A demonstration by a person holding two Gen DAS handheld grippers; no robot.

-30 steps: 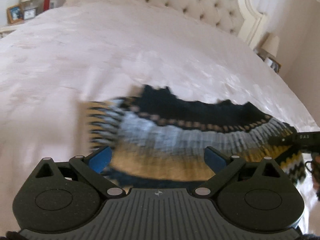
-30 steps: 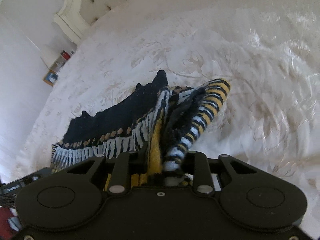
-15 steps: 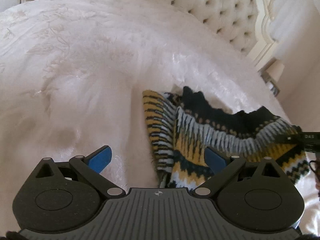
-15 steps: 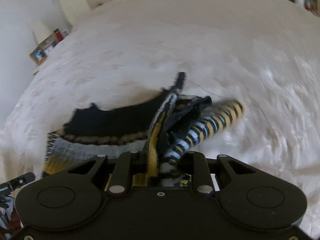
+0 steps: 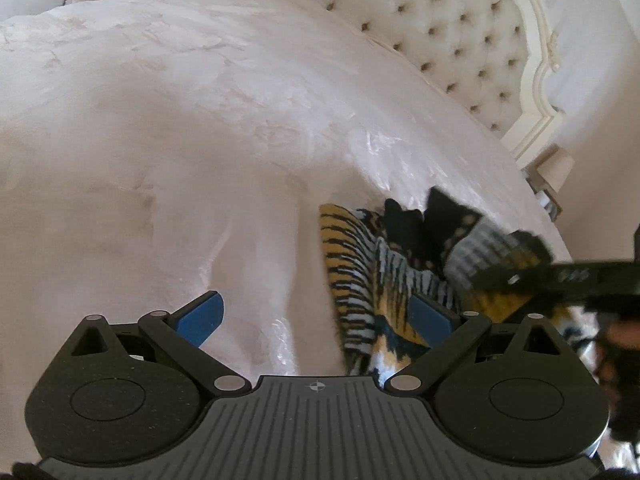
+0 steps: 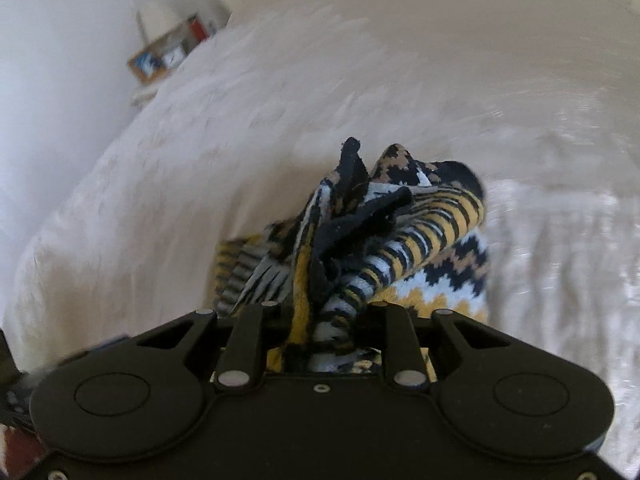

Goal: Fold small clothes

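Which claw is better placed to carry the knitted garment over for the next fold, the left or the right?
Probably the right. The right claw is shut on a bunched part of the knitted garment. The left claw is open and grips nothing; only bedspread lies between its fingers.

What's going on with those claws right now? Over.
Right claw shut on sweater, lifting a fold. Left claw open, empty, over the bed. Nothing in the way.

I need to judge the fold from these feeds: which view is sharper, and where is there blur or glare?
Left wrist: mostly sharp, glare on the bedspread, only the right tongs and the lifted sweater edge smear. Right wrist: bedspread streaked with motion blur, shiny at right; the sweater clamped in the tongs stays fairly crisp. Both bend edges, fisheye.
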